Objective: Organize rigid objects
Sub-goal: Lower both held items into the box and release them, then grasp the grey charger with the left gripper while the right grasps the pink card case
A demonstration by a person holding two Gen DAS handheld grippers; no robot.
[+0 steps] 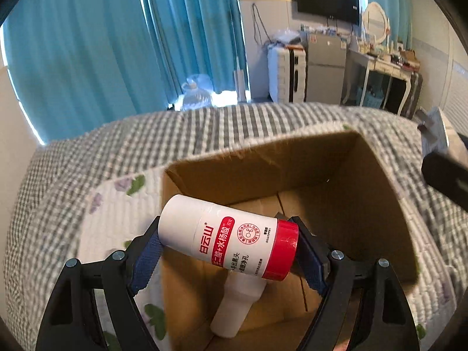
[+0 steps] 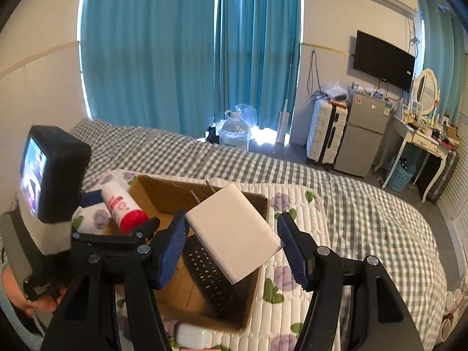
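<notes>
My left gripper [image 1: 228, 244] is shut on a white tube with a red cap [image 1: 228, 238], held sideways over the open cardboard box [image 1: 365, 181] on the bed. A white bottle [image 1: 234, 310] lies in the box below it. My right gripper [image 2: 231, 241] holds a white power adapter [image 2: 234, 234] with two metal prongs above the same box [image 2: 163, 188]; the left pad touches it and a small gap shows at the right pad. A black keyboard-like object [image 2: 207, 275] lies in the box. The left gripper and its tube [image 2: 124, 204] show in the right wrist view.
The box sits on a floral quilted mat [image 2: 292, 292] over a grey checked bedspread [image 2: 365, 219]. A white object [image 2: 190, 335] lies by the box's near edge. Behind the bed stand teal curtains [image 2: 146, 44], a water jug [image 2: 234, 131], a suitcase [image 2: 326, 131], a small fridge [image 2: 365, 134] and a dressing table [image 2: 421, 140].
</notes>
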